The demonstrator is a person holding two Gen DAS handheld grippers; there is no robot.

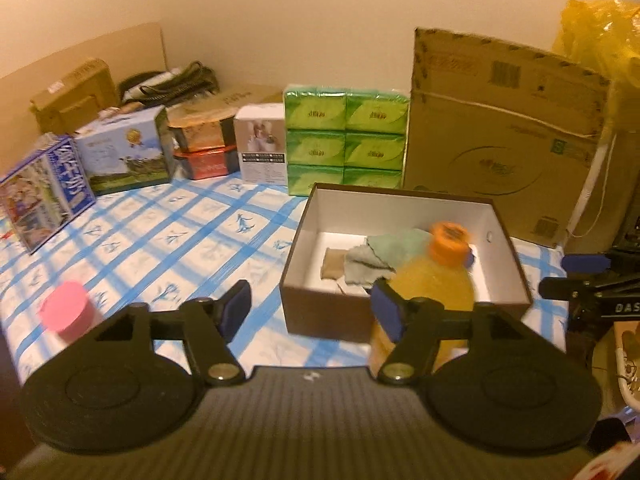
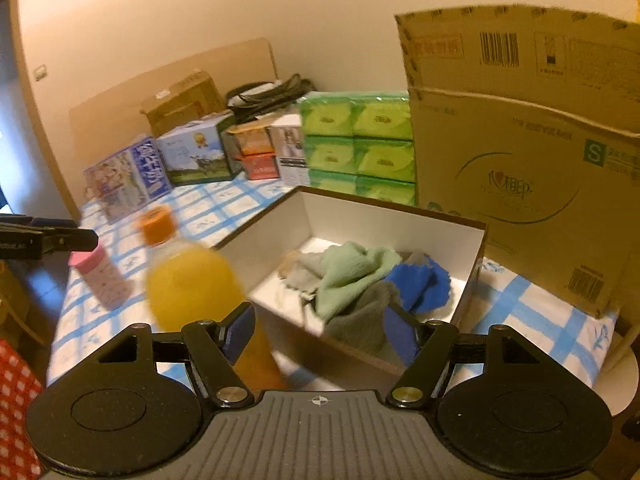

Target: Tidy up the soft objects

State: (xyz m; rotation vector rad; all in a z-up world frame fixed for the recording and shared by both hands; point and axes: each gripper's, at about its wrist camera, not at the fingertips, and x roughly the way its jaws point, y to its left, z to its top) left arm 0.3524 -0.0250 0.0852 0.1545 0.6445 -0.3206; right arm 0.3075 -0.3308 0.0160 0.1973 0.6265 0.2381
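Little of the writing around me reads clearly: the big cardboard carton (image 2: pixel 532 152) behind the shoe box carries a green square with a white "S", barcodes and a printed brand in characters I cannot make out; the green tissue packs (image 1: pixel 346 138) bear small logos too blurred to read, and the blue carton (image 1: pixel 44 192) at the far left has large white characters down its side. On my right claw, seen from the left wrist view, the letters "DAS" show on the black body. My left gripper (image 1: pixel 310 304) hangs above the blue-checked cloth (image 1: pixel 160 232), tilted downward, its jaws released and empty. My right gripper (image 2: pixel 320 326) likewise points down toward the open box (image 2: pixel 476 264), jaws apart, holding nothing. The soft cloths (image 2: pixel 352 272), green, grey and blue, lie heaped inside that box. An orange-capped juice bottle (image 2: pixel 188 276) stands just beside the box, and a pink-lidded cup (image 2: pixel 100 276) is further left.
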